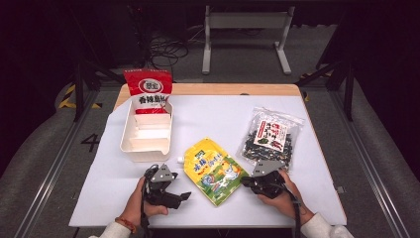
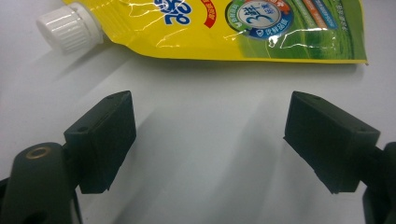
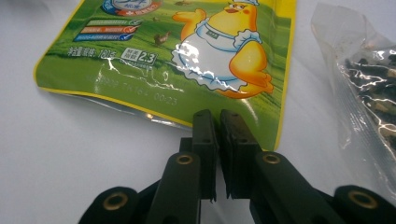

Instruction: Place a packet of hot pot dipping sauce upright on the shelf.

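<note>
The right gripper (image 3: 217, 119) has its jaws drawn narrow, nearly together, with a thin gap between the pads. Its tips sit at the near right edge of the yellow-green spouted pouch (image 3: 187, 60); from the right gripper view it cannot be told whether the pouch edge is pinched between the pads. The left gripper (image 2: 210, 140) stands wide, with bare tabletop (image 2: 201, 177) between its jaws and nothing held. Its tips point at the left side of the pouch, near the white screw cap (image 2: 70, 28), without touching.

In the high view the pouch (image 1: 214, 170) lies flat on the white tabletop, at the near centre, between the left gripper (image 1: 166, 191) and the right gripper (image 1: 250, 182). A clear bag of dark dried food (image 1: 270, 136) lies just right of the pouch. A white divided tray (image 1: 147, 134) stands to the far left, with a red bag (image 1: 148, 90) upright in its far compartment.
</note>
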{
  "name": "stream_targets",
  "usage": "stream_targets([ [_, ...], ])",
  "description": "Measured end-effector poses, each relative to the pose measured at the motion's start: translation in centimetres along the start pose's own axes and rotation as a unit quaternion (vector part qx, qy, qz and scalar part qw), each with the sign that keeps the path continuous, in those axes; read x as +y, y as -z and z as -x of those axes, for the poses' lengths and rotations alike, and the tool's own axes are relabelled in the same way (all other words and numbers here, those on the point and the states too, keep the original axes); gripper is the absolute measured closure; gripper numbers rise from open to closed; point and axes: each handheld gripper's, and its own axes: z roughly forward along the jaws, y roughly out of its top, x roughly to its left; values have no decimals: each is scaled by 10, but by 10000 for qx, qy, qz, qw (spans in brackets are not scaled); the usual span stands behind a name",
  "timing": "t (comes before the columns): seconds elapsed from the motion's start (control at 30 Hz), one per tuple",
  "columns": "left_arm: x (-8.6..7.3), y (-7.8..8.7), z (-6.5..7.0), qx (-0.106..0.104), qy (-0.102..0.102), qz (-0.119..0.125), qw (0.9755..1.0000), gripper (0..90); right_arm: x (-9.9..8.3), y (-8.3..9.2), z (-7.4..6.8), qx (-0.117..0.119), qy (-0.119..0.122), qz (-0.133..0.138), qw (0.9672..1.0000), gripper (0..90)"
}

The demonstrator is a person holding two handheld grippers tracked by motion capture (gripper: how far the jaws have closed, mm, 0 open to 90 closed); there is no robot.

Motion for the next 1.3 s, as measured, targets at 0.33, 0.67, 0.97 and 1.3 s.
stream_targets([
  [0.33,5,-6,1,4,19,10,10000,172,14,13,-6,43,160,537,9984,838],
  [0.67,-1,2,4,40,-162,79,9998,175,6,51,19,-657,-21,911,9937,804],
  [0.97,-2,6,6,50,-285,96,9995,180,-33,85,73,-1681,-1187,996,9735,620],
  [1.3,2,-2,9,-21,-378,-1,9993,178,-58,65,131,-1866,-2672,822,9418,222],
])
